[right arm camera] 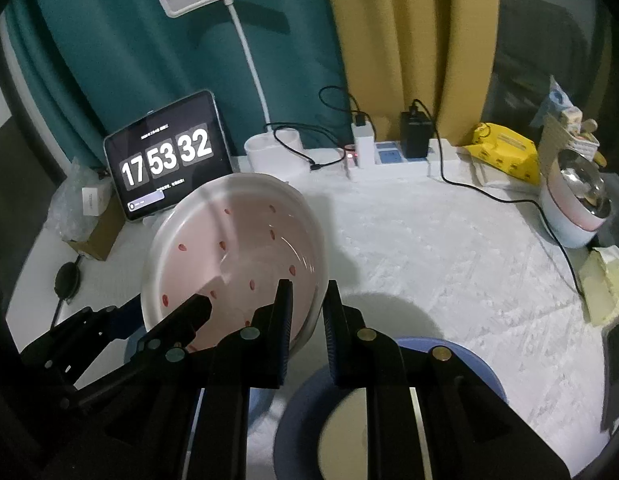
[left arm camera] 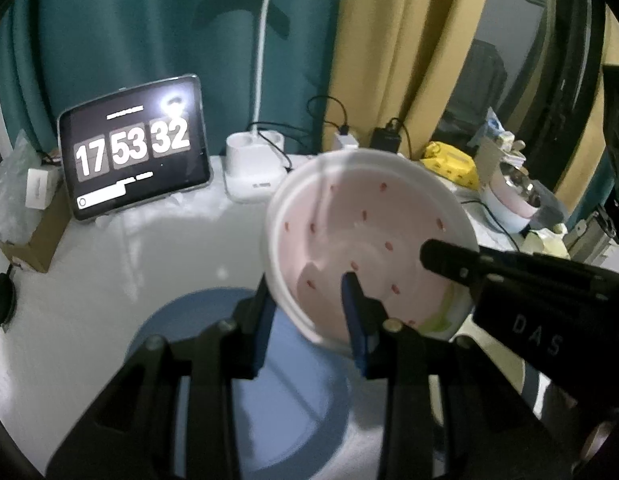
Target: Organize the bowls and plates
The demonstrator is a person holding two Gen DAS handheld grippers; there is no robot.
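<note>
1. The divided pink plate point(left arm camera: 365, 248) with red specks is off the table and tilted, its face turned up and toward both cameras. It hangs over the blue plate point(left arm camera: 245, 368), which lies flat on the white tablecloth point(right arm camera: 429, 248) in front of the tablet clock point(right arm camera: 169, 156).

2. The left gripper point(left arm camera: 309, 312) pinches the pink plate's near rim. One blue-padded finger is behind the rim and the other lies on the pink face, so the jaws are closed on the plate.

3. The right gripper point(right arm camera: 307, 308) straddles the same plate's edge on the side away from the tablet clock, one finger inside the well and one outside. A gap shows between its fingers, and whether the pads actually press the rim cannot be told from either view.

4. The relation that matters: the blue plate sits directly beneath and slightly nearer than the pink plate, partly hidden under both tools. In the right wrist view it shows just below the fingers point(right arm camera: 283, 320).

5. Judged from this, the plate is being carried to stack on the blue one. The coming move calls for levelling the tilt and lowering straight down, centring one round outline over the other.

6. The left gripper has the clearly firm hold, so it would likely steer the descent. The risk is the rim slipping as the plate swings level.
</note>
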